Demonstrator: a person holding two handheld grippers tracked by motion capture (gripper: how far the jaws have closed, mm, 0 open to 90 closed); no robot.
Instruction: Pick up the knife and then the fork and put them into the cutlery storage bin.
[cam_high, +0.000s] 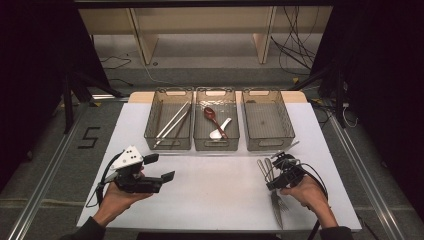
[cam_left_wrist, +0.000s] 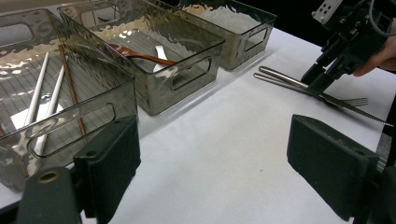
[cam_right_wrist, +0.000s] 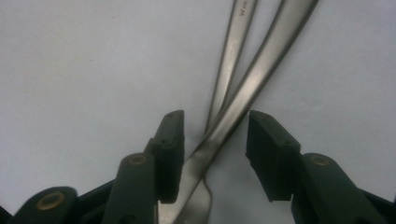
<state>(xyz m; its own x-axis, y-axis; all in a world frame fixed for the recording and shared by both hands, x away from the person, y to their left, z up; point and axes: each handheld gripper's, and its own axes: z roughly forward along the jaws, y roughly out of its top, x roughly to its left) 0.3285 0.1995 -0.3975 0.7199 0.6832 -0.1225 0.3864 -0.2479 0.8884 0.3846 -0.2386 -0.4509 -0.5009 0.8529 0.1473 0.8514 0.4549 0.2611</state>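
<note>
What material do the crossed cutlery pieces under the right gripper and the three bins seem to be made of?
Crossed cutlery: probably polished steel, silver-grey with bright reflections and a stamped mark on one handle. Three bins: apparently smoky translucent plastic, since their contents show through the rippled walls. Right gripper straddles the cutlery, pads apparently not pressing.

Three smoked clear plastic bins (cam_high: 217, 145) wall off twelve o'clock; the white tabletop (cam_high: 215, 190) between the hands lies open.

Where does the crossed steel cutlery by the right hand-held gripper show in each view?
High view: the crossed steel cutlery lies lower right, under the right hand-held gripper.
Left gripper view: upper right, past the bins.
Right gripper view: centre, between open jaws.
Shared landmark: the white tabletop.
</note>
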